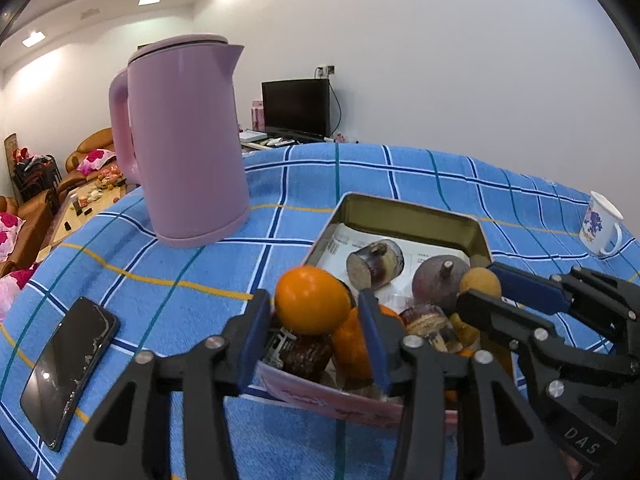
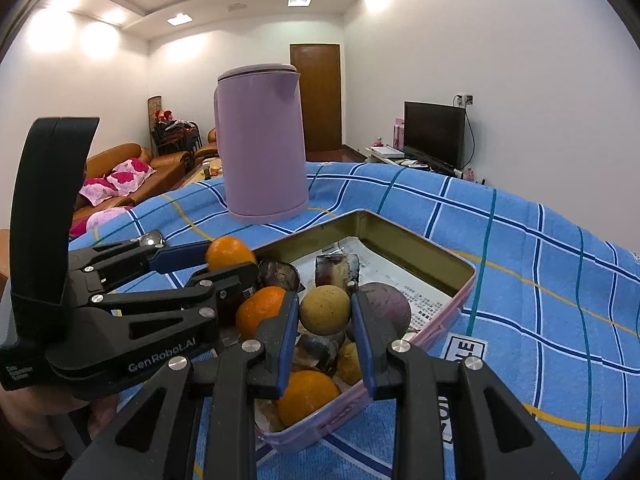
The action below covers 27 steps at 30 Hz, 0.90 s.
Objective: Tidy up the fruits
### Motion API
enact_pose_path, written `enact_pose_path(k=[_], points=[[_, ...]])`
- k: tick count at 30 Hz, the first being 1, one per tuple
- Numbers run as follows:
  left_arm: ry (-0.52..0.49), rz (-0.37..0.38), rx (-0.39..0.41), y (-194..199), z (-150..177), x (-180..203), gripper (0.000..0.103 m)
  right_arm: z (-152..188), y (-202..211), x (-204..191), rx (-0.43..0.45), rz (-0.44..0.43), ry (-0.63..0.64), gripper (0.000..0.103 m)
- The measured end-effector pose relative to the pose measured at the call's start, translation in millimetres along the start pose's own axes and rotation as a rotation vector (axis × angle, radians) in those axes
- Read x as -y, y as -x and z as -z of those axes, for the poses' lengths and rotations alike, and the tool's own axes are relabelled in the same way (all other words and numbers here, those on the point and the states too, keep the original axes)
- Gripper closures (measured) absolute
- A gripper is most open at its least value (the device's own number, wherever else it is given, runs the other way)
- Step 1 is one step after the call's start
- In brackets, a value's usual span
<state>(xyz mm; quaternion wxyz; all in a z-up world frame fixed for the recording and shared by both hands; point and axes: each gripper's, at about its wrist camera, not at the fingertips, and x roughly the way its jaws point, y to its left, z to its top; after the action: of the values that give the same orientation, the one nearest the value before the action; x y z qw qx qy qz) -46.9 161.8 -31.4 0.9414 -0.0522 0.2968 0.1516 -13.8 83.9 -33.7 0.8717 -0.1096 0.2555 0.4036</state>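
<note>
A pink tin box (image 1: 404, 216) (image 2: 464, 300) on the blue checked cloth holds several fruits: oranges, a purple round fruit (image 1: 438, 280) (image 2: 390, 304), dark sugarcane pieces (image 1: 374, 262) (image 2: 334, 268). My left gripper (image 1: 314, 306) is shut on an orange (image 1: 311, 300) and holds it above the box's near end; it also shows in the right wrist view (image 2: 230, 254). My right gripper (image 2: 325, 316) is shut on a small tan round fruit (image 2: 325, 310) over the box, also seen in the left wrist view (image 1: 480, 280).
A purple kettle (image 1: 184, 140) (image 2: 262, 140) stands on the cloth behind the box. A black phone (image 1: 70, 368) lies at the left. A white mug (image 1: 600, 224) stands at the far right. A sofa, low table and TV lie beyond the table.
</note>
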Motion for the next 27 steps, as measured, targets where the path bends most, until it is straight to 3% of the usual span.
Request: enact_pose_path(k=[4, 15, 20, 27], points=[[0.0, 0.003, 0.017, 5.3, 0.9, 1.2, 0.039, 1.3, 3.2, -0.4, 0.01, 0.003, -0.001, 0.061], [0.043, 0.016, 0.094, 23.5, -2.3, -1.5, 0.029, 8.1, 24.5, 13.8, 0.052, 0.091, -0.055, 0.058], [0.043, 0.022, 0.105, 28.3, -2.8, 1.5, 0.029, 11.3, 35.9, 19.5, 0.061, 0.125, -0.074, 0.049], [0.038, 0.031, 0.12, 35.3, -3.1, 8.3, 0.025, 14.6, 53.0, 25.8, 0.075, 0.151, -0.091, 0.048]])
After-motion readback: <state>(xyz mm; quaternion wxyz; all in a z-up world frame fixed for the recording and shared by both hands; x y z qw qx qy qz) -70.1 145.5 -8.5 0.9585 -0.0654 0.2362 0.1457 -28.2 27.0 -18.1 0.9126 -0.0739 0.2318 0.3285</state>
